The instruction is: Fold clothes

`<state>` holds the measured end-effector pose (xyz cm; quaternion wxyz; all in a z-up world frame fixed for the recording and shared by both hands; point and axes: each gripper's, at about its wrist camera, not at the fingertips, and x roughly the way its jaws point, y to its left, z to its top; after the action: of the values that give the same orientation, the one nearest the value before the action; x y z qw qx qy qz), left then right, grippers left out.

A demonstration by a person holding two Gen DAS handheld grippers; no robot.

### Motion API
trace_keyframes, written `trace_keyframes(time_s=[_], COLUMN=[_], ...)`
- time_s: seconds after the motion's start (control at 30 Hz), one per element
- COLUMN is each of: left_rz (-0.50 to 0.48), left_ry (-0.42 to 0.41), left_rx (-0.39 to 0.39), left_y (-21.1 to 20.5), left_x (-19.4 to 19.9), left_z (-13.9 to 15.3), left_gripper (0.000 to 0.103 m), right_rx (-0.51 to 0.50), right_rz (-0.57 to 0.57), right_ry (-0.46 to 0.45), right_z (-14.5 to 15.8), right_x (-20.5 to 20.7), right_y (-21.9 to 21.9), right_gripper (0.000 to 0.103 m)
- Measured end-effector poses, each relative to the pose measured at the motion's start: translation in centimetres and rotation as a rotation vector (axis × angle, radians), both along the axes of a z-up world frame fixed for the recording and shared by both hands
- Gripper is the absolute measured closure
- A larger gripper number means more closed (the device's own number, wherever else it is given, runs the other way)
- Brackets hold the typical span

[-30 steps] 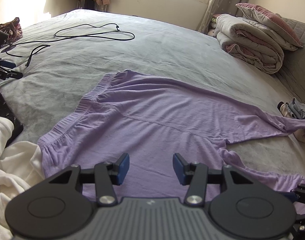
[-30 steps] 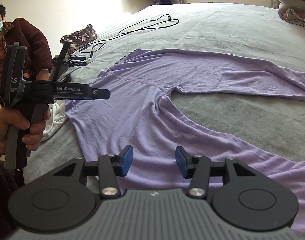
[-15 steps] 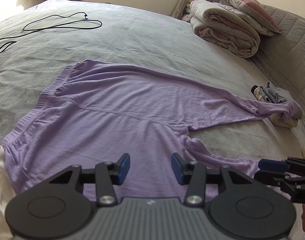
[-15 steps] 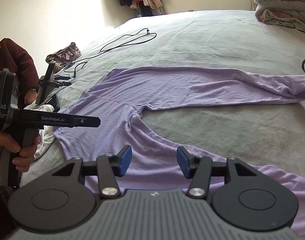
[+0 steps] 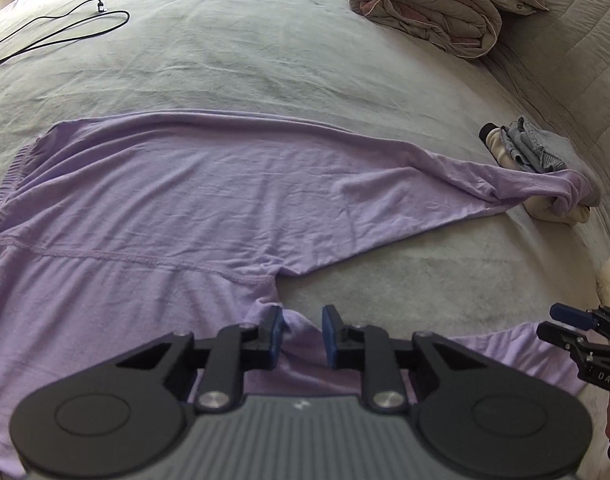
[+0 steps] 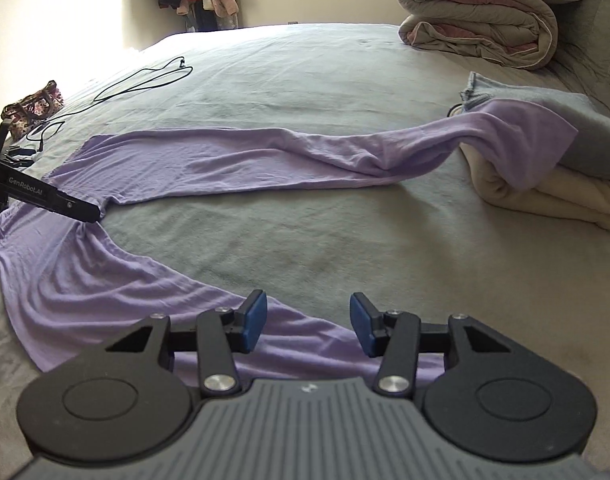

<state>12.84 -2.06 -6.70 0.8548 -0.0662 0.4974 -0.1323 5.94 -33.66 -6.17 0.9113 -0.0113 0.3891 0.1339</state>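
Flat on bed (image 5: 305, 60) lay purple pants (image 5: 165, 200), far leg draped over towels (image 6: 545, 192). Left gripper (image 5: 302, 334) just narrowing at crotch, cloth between pads, not pinched; right gripper (image 6: 308, 322) agape over near leg. Pinch single layer cleanly before folding.

Home bedroom: bed (image 5: 289, 60), folded quilt (image 6: 485, 20).
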Motion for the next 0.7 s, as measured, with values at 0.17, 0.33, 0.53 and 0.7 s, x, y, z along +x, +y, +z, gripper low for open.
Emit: trace_keyframes(time_s=[0.17, 0.33, 0.53, 0.7], left_rz=[0.052, 0.072, 0.119, 0.176], left_ry=[0.016, -0.002, -0.09, -0.16], left_rx=[0.049, 0.095, 0.025, -0.045], left_y=[-0.8, -1.2, -0.9, -0.7], left_x=[0.5, 0.5, -0.5, -1.2], left_z=[-0.6, -0.4, 0.4, 0.9], left_gripper=[0.087, 0.1, 0.101, 0.101], right_rx=[-0.047, -0.087, -0.144, -0.161], right_rz=[0.002, -0.007, -0.054, -0.169], right_ry=[-0.006, -0.022, -0.036, -0.048], right_z=[-0.4, -0.5, -0.4, 0.1], right_x=[-0.2, -0.6, -1.2, -2.0], right_y=[-1.2, -2.4, -4.6, -8.1], right_gripper=[0.054, 0.055, 0.058, 0.058])
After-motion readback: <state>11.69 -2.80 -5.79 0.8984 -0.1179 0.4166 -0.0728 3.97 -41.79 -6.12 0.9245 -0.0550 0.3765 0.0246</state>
